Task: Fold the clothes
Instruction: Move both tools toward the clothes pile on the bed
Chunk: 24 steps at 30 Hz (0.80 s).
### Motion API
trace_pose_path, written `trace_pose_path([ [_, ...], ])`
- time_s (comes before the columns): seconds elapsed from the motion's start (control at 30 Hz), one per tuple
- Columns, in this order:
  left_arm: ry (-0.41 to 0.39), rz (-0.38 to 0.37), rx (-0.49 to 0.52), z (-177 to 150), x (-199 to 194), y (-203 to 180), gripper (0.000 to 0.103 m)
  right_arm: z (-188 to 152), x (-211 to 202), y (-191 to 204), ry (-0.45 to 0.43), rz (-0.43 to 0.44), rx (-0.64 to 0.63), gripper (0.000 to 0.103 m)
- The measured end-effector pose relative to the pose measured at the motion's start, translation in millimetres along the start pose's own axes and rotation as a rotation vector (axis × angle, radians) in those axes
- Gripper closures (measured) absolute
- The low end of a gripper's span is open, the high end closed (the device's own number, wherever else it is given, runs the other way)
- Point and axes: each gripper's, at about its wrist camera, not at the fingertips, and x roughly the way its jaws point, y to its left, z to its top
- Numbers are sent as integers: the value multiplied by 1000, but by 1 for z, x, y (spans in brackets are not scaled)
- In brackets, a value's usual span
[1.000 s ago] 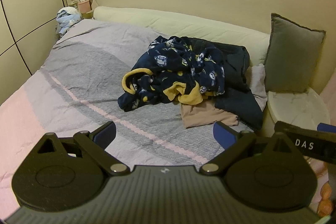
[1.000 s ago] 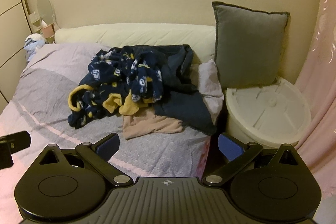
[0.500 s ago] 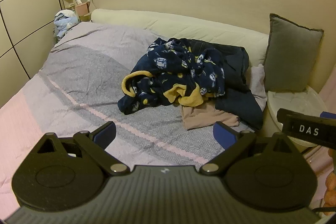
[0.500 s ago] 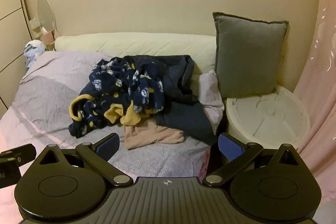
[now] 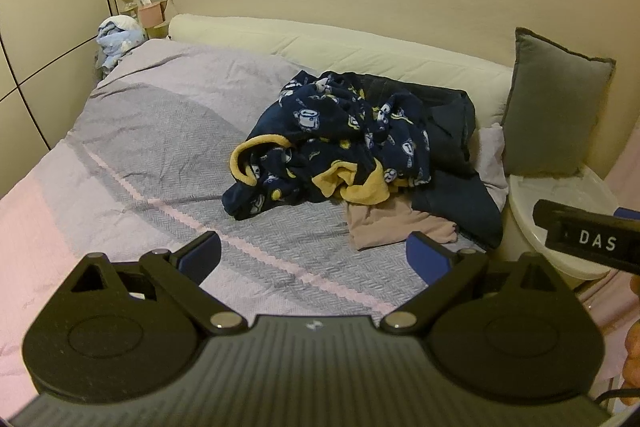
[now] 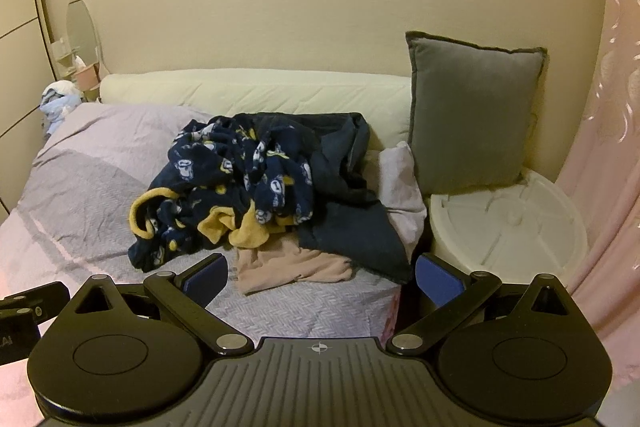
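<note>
A pile of clothes lies on the bed near its right edge. On top is a navy patterned fleece garment with yellow lining [image 5: 336, 143] [image 6: 232, 183]. Beside and under it lie a plain dark navy garment [image 5: 456, 171] [image 6: 352, 223] and a beige garment [image 5: 396, 223] [image 6: 288, 263]. My left gripper [image 5: 312, 255] is open and empty, held above the bedspread short of the pile. My right gripper [image 6: 320, 273] is open and empty, near the bed's right edge in front of the pile. The right gripper's side shows in the left wrist view [image 5: 588, 237].
The bed has a grey and pink bedspread [image 5: 152, 155] and a cream headboard cushion [image 6: 256, 87]. A grey pillow [image 6: 472, 115] leans on the wall above a round white stool [image 6: 508, 223]. A pink curtain [image 6: 600, 167] hangs right. A light blue bundle [image 5: 118, 35] lies far left.
Both grippers have drawn back and tilted a little, so the pile sits lower and slightly farther in both views. Both grippers stay open and empty.
</note>
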Motion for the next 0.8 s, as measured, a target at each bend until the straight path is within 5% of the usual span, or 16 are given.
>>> trace_pose_path([
  [0.8,54,24,-27,17,56,11,5,14,51,9,45,26,-16,0],
])
